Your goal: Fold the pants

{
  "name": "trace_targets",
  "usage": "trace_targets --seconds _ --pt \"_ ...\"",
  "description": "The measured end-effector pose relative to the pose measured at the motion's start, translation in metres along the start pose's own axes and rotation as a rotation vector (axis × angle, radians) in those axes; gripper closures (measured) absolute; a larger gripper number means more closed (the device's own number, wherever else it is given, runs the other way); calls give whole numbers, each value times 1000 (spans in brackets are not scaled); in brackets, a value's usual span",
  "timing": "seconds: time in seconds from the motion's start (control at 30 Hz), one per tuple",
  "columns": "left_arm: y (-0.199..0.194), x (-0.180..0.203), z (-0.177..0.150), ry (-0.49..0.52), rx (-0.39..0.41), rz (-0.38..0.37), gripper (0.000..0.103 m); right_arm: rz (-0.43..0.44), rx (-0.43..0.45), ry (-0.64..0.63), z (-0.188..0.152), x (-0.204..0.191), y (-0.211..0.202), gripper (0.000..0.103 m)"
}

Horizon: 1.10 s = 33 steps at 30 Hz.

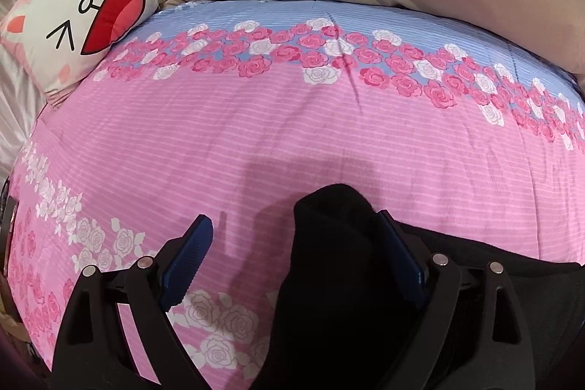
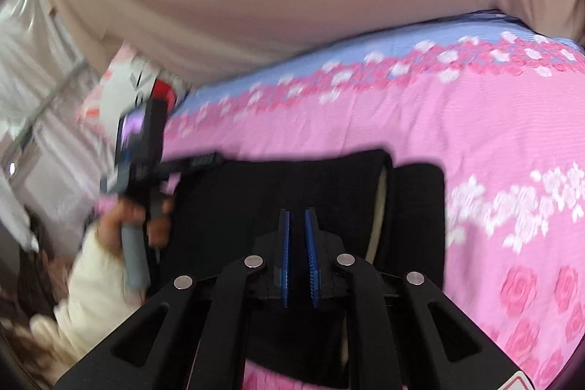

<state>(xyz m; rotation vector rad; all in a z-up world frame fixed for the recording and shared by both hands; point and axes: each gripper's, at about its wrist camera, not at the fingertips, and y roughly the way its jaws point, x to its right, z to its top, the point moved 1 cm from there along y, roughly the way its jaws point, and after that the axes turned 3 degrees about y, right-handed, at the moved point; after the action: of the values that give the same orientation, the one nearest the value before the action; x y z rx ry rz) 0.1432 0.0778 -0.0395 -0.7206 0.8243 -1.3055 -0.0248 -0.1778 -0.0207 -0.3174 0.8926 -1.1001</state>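
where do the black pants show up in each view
Left wrist view: the black pants fill the bottom centre and lower right, a raised fold between the open left tool's fingers.
Right wrist view: the pants lie spread across the centre, beyond the right tool.
Shared landmark: the cartoon-face pillow, upper left in both.

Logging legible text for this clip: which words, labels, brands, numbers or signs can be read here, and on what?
No readable text in either view.
Pillow: a drawn cartoon face only, no letters.
Red-edged sticker on the right gripper's body: cut off, unreadable.
Bedspread: roses and stripes only.
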Motion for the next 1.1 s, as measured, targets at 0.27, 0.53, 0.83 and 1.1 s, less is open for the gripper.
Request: trace_targets --seconds 0.27,0.53,0.83,1.1 --pt "-61 -7 -30 67 75 -124 13 -68 10 86 -13 32 -13 84" --pt "-98 -23 -113 157 -28 -412 7 -106 20 149 -36 66 -47 31" --pt "-80 -40 -147 57 -129 -575 7 81 -92 293 -66 82 -26 25" --pt "-80 -35 -144 37 -138 -649 5 250 -115 347 -65 79 -17 17"
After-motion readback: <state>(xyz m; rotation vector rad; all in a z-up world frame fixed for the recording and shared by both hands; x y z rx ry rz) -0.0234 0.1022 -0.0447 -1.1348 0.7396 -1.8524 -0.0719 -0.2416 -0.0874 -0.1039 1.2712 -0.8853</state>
